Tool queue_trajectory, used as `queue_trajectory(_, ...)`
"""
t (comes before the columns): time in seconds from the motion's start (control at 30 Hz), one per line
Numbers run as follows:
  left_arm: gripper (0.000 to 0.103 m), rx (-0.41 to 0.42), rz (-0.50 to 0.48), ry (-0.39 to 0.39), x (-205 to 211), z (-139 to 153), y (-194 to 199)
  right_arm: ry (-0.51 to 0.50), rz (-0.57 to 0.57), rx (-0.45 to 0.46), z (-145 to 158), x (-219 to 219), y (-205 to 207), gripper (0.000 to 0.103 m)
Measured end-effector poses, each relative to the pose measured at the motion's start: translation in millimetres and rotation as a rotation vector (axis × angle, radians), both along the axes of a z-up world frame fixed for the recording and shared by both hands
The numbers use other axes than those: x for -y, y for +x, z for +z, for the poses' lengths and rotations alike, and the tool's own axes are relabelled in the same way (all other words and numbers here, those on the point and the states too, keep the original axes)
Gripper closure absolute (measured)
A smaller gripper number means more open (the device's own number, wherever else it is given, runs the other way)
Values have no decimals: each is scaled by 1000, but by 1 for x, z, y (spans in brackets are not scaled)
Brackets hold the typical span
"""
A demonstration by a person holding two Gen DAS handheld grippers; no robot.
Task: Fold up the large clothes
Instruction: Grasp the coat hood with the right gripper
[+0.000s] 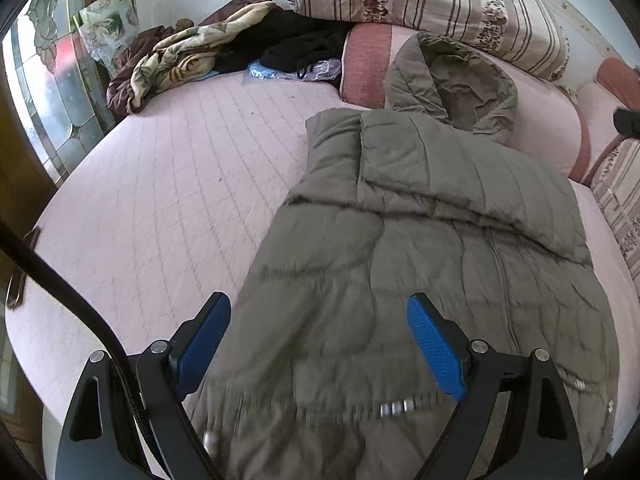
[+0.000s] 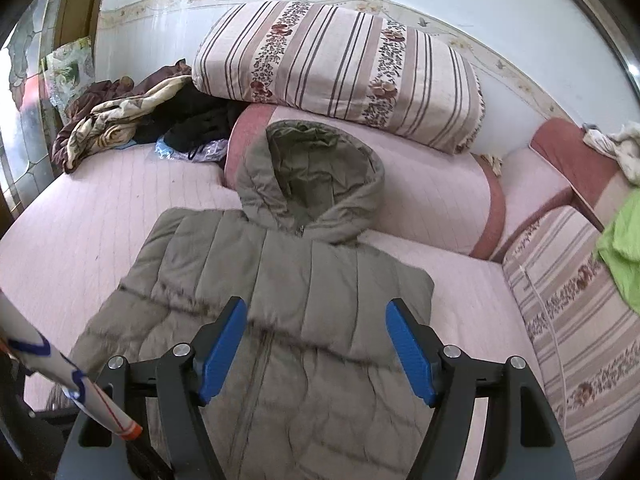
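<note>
Pink bed (image 2: 460,292), one olive puffer jacket (image 2: 288,300)

- The hooded puffer jacket (image 2: 288,280): matt olive-grey quilted cloth, softly wrinkled, with a metal zip.
- The bed cover (image 1: 160,184): pale pink stitched cloth, matt.
- The rolled striped quilt (image 2: 340,68): woven cloth with a floral print.
- The left gripper (image 1: 318,344) and right gripper (image 2: 316,344): matt black plastic arms, bright metal pins and blue pads with a fine dotted texture.
- The crumpled plastic bag (image 1: 296,69): clear and glossy.
</note>
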State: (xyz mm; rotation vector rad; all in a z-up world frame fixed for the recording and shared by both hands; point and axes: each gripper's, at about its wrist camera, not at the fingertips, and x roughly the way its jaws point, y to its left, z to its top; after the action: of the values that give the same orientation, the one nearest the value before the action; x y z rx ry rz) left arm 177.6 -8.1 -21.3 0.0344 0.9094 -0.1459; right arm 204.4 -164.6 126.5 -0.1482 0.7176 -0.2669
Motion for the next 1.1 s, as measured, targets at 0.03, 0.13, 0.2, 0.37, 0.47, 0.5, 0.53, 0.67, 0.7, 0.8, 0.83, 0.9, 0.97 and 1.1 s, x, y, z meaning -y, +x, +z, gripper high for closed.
queue_trajectory(0.03, 13, 1, 2, 0, 2, -2, 9, 7, -2, 0, 1, 1, 8, 26)
queue_trajectory(0.13, 13, 6, 3, -7, 3, -8, 29, 37, -17, 5, 5, 11, 46, 26)
queue_trajectory(0.2, 13, 13, 8, -7, 1, -13, 38, 60, -32, 5, 6, 18, 70, 26)
queue_trajectory(0.37, 13, -10, -20, -19, -8, -34, 47, 107, -80, 29, 17, 37, 152, 25)
queue_trajectory(0.47, 13, -22, -57, -15, -6, -42, 49, 145, -128, 54, 23, 44, 206, 20)
queue_trajectory(0.5, 13, -26, -60, -15, -5, -43, 49, 165, -142, 57, 23, 46, 223, 20)
queue_trajectory(0.53, 13, -31, -66, -20, -5, -44, 50, 197, -155, 61, 22, 48, 244, 20)
queue_trajectory(0.67, 13, -36, -81, -42, -6, -45, 53, 277, -186, 57, 9, 44, 309, 19)
queue_trajectory(0.7, 13, -42, -82, -44, -7, -46, 53, 285, -189, 55, 6, 44, 320, 19)
queue_trajectory(0.8, 13, -61, -77, -53, -11, -50, 57, 290, -203, 41, -10, 39, 357, 19)
queue_trajectory(0.83, 13, -69, -75, -57, -12, -51, 59, 284, -207, 34, -16, 36, 369, 19)
queue_trajectory(0.9, 13, -82, -70, -69, -13, -53, 62, 280, -208, 27, -23, 34, 384, 19)
queue_trajectory(0.97, 13, -97, -68, -79, -14, -56, 64, 272, -219, 16, -32, 35, 399, 19)
queue_trajectory(1.1, 13, -120, -68, -62, -12, -62, 67, 277, -253, -13, -49, 47, 414, 19)
